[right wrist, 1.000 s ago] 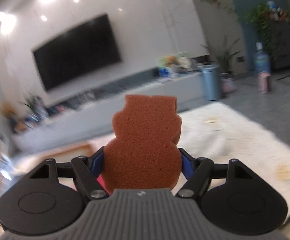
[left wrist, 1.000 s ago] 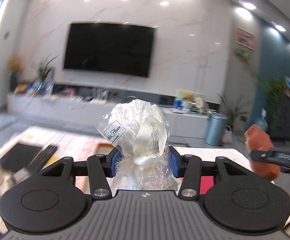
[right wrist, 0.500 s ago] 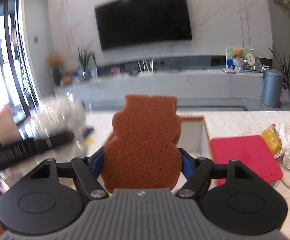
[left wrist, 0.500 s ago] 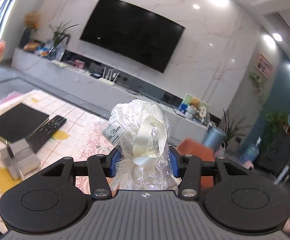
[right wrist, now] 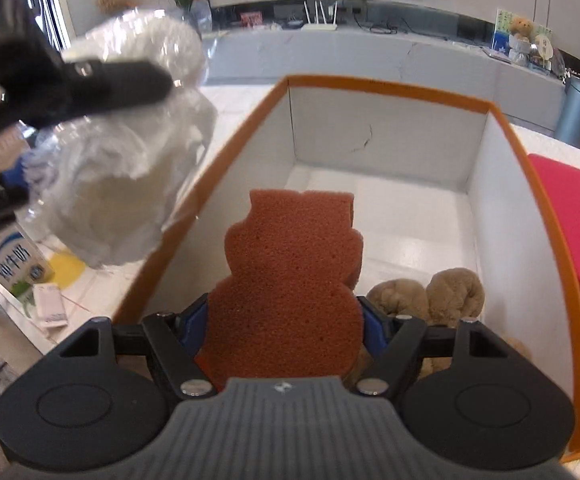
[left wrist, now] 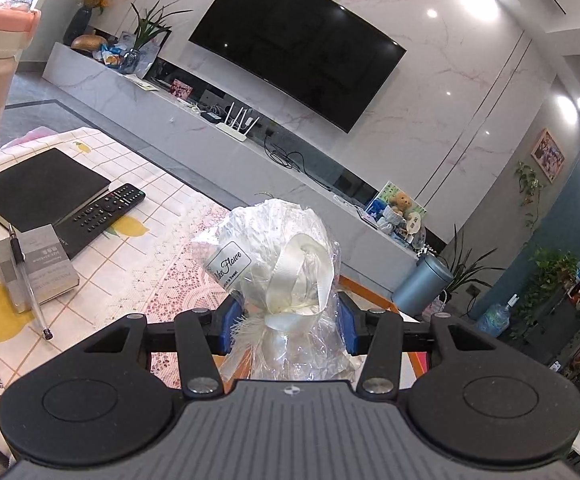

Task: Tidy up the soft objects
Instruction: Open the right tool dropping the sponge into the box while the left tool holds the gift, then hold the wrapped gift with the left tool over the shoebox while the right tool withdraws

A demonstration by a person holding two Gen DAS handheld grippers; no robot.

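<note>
Orange-brown foam, cut as a bear-shaped sponge (right wrist: 290, 292), stands upright between the blue pads of the right tongs (right wrist: 286, 320), which are clamped on its lower sides. It hangs over the near end of an open white box with an orange rim (right wrist: 386, 88). On the box floor at the near right lies a tan plush toy (right wrist: 446, 292), partly hidden behind the tongs.

The left tongs (left wrist: 288, 326) are clamped on a clear cellophane bundle tied with a cream ribbon (left wrist: 278, 256), holding it just left of the box's left wall, above the tabletop (left wrist: 102, 276). Farther left on the tabletop lie a black notebook (left wrist: 42, 188), a black remote control (left wrist: 102, 212) and a small grey booklet with a pen (left wrist: 38, 268).
</note>
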